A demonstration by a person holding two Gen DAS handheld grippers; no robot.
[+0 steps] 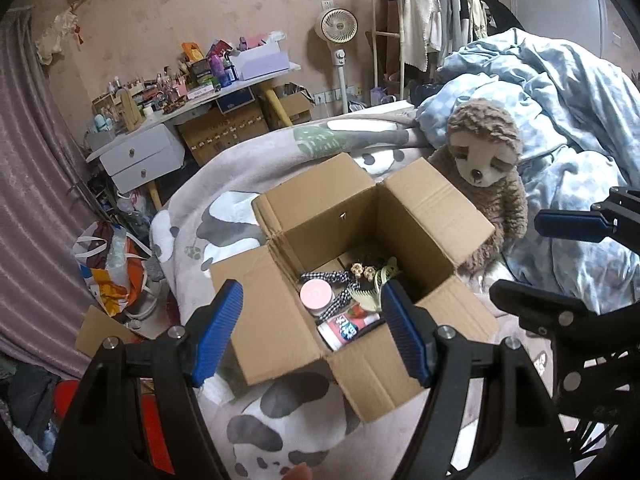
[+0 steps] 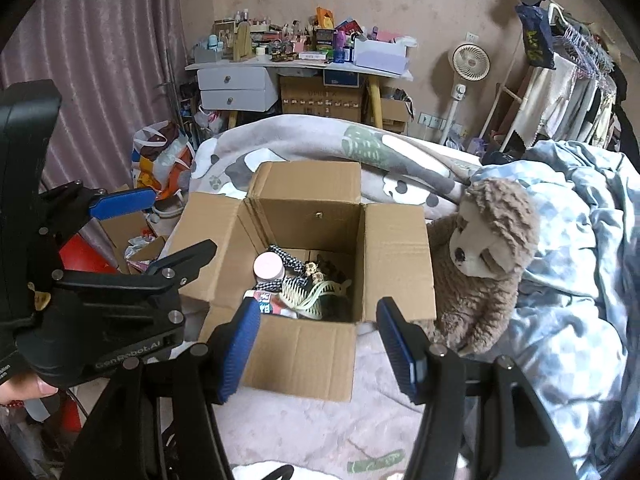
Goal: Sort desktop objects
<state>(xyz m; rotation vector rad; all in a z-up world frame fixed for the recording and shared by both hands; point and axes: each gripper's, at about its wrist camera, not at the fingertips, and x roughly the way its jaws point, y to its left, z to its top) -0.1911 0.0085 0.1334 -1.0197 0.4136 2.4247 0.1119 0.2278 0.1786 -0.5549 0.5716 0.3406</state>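
Both my grippers, left gripper (image 1: 312, 330) and right gripper (image 2: 318, 346), are wide and hold nothing. The small things sit in the box (image 2: 396, 264) ahead. I could bump a flap and tip it.

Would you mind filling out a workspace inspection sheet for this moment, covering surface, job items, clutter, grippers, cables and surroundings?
Surface: panda-print blanket on a bed.
Job's things: open cardboard box holding pink-lidded jar, cream hair claw, checked ribbon, printed tube.
Clutter: plush sloth beside the box.
Grippers: left gripper and right gripper both open, empty, above the box.
Cables: nothing seen.
Surroundings: crowded desk, standing fan, clothes rack, curtain.
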